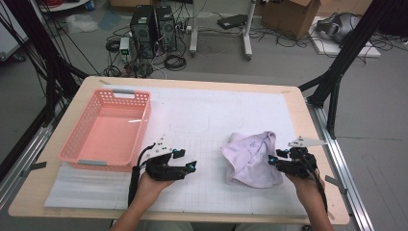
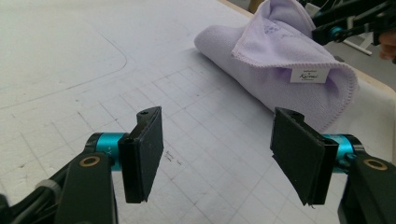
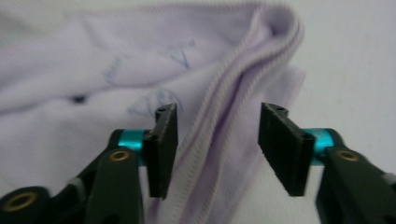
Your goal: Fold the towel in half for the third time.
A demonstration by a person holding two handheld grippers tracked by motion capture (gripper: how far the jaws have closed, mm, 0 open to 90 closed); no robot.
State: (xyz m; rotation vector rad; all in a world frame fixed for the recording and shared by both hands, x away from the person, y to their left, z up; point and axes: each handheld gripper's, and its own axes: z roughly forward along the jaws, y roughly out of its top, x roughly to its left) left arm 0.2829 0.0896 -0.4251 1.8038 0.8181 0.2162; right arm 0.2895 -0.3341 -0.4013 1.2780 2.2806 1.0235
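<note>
lab: floor cables [image 1: 144, 62], computer towers [image 1: 154, 29]

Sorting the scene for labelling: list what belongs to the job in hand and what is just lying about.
In the job: lilac cloth; right gripper, open with the cloth's hem between its jaws; left gripper, open.
Lying about: pink basket; computer towers; cardboard box.

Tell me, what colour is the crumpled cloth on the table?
The cloth is pale lilac with a small white label; the left gripper view shows it best.

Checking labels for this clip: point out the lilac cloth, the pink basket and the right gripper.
lilac cloth [image 1: 252, 156], high view, middle fold.
pink basket [image 1: 73, 136], high view, left wall.
right gripper [image 3: 217, 144], right gripper view, between its fingers.
</note>
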